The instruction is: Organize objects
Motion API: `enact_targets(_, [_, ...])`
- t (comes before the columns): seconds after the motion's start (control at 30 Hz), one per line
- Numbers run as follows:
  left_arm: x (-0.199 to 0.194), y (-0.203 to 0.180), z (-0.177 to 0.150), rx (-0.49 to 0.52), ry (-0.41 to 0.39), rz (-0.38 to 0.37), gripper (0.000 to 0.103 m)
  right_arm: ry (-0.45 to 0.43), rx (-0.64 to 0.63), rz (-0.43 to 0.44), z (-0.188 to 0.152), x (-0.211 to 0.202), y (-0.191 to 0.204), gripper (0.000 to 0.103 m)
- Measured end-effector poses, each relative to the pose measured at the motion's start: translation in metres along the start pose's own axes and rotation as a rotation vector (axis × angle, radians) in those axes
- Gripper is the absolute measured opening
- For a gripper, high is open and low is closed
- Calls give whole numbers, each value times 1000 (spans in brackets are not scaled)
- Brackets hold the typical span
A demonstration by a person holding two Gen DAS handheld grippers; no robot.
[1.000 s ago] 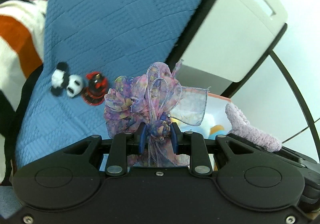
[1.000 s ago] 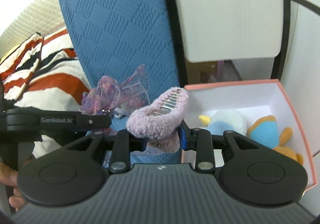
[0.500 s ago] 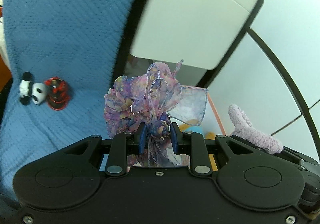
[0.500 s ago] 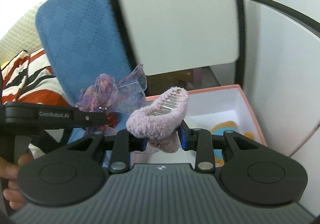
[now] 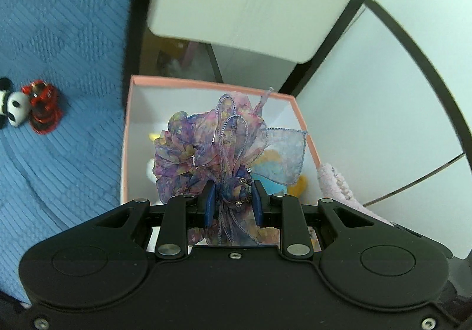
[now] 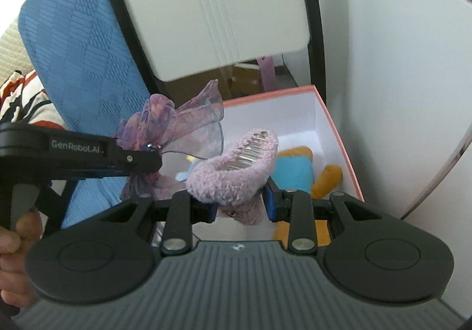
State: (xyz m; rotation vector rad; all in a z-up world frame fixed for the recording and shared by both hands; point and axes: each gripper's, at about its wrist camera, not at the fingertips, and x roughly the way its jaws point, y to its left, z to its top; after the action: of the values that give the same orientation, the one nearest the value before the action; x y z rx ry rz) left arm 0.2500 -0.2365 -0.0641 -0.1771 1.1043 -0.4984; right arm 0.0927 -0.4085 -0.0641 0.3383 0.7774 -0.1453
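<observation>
My left gripper is shut on a purple floral ribbon bow, held over the open pink box. In the right wrist view the same bow hangs from the left gripper above the box's left side. My right gripper is shut on a fuzzy lilac hair clip with metal teeth, also above the pink box. A blue and orange plush toy lies inside the box. The clip's tip shows at the right of the left wrist view.
A panda charm and a red charm lie on the blue quilted cover left of the box. A white panel in a black frame stands behind the box. A hand holds the left gripper's handle.
Both grippers have swung right and down from the blue cover to above the pink box, each still holding its item. The box interior now fills the middle of both views.
</observation>
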Motion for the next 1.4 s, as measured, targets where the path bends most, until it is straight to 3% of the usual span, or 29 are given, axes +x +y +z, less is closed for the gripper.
enact_targets(0.27, [41, -12, -22, 59, 32, 30, 25, 36, -13, -20, -21, 30, -23, 34])
enact_targets(0.57, [47, -10, -26, 88, 27, 49, 25, 50, -9, -20, -26, 44, -30, 35])
enact_targets(0.63, [46, -13, -24, 108, 23, 60, 28, 49, -8, -19, -24, 44, -29, 36])
enact_targets(0.7, [40, -14, -24, 118, 17, 56, 32, 52, -11, -17, -21, 43, -26, 38])
enact_targets(0.77, [33, -14, -24, 119, 6, 52, 42, 48, -6, -14, -19, 41, -26, 59])
enact_targets(0.83, [26, -13, -23, 104, -17, 50, 47, 31, 12, -12, -17, 36, -26, 72])
enact_targets(1.4, [-99, 16, -35, 97, -180, 1, 52, -91, -12, 30, -5, -48, 39, 74])
